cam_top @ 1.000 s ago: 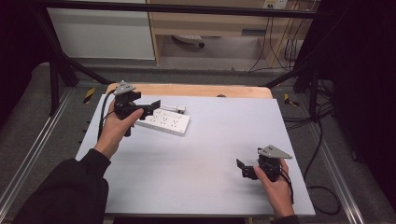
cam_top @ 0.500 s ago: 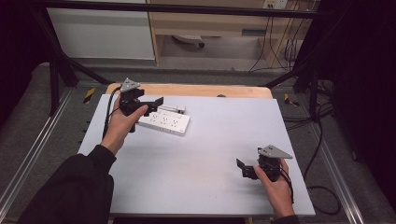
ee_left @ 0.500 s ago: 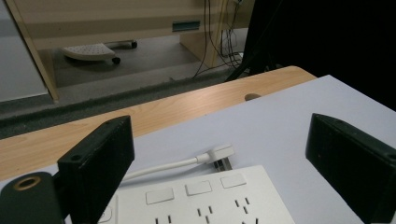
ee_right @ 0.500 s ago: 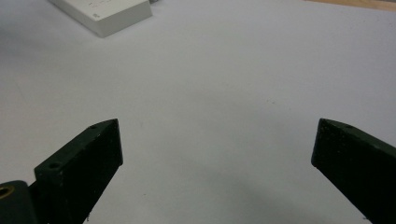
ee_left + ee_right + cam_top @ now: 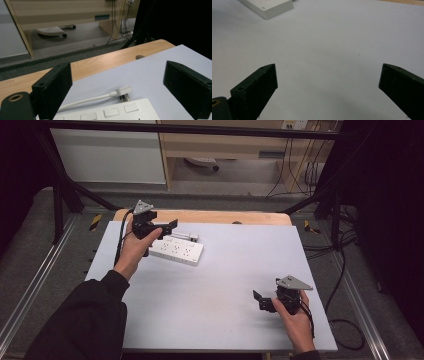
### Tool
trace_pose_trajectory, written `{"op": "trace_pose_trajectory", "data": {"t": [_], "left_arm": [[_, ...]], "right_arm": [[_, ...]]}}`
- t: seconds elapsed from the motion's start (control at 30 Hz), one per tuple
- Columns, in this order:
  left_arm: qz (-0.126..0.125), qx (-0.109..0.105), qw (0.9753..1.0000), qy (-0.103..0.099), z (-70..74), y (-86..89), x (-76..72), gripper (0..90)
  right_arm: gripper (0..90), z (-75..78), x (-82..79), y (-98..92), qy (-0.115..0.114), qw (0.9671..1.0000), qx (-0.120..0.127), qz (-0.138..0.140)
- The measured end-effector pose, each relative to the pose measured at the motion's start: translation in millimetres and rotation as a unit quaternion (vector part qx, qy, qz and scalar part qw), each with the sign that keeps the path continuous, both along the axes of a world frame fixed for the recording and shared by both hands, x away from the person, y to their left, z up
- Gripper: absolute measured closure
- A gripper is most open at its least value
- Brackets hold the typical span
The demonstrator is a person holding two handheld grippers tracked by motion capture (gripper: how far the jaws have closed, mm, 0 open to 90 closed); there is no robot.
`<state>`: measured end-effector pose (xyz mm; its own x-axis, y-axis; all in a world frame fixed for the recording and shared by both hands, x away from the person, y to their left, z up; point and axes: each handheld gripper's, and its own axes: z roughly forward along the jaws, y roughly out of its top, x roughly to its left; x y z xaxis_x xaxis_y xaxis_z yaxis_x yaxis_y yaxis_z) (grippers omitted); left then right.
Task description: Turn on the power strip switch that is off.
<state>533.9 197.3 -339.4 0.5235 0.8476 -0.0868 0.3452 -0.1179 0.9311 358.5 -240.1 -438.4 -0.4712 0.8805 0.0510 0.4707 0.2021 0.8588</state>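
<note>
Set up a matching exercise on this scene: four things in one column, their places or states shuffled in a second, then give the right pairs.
Things
1. left gripper
2. right gripper
3. power strip
4. plug

Places or states
A. lies flat on the white table, far left part
B. open, low over the bare near right part of the table
C. on the end of a white cable, just beyond the strip
D. open, held above the strip

Pairs: 1-D, 2-B, 3-A, 4-C

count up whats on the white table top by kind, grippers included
white rectangular plastic power strip: 1
white plug on its white cable: 1
black two-jaw grippers, left gripper and right gripper, both open: 2
total: 4
</note>
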Motion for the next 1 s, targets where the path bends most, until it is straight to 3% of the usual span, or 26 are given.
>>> {"op": "trace_pose_trajectory", "data": {"t": [1.0], "left_arm": [[0.015,0.012,0.9995,0.025,-23.6,-4.7,20.2,8.7]], "right_arm": [[2.4,-0.2,0.2,-0.2,0.0,1.0,-0.001,0.001]]}}
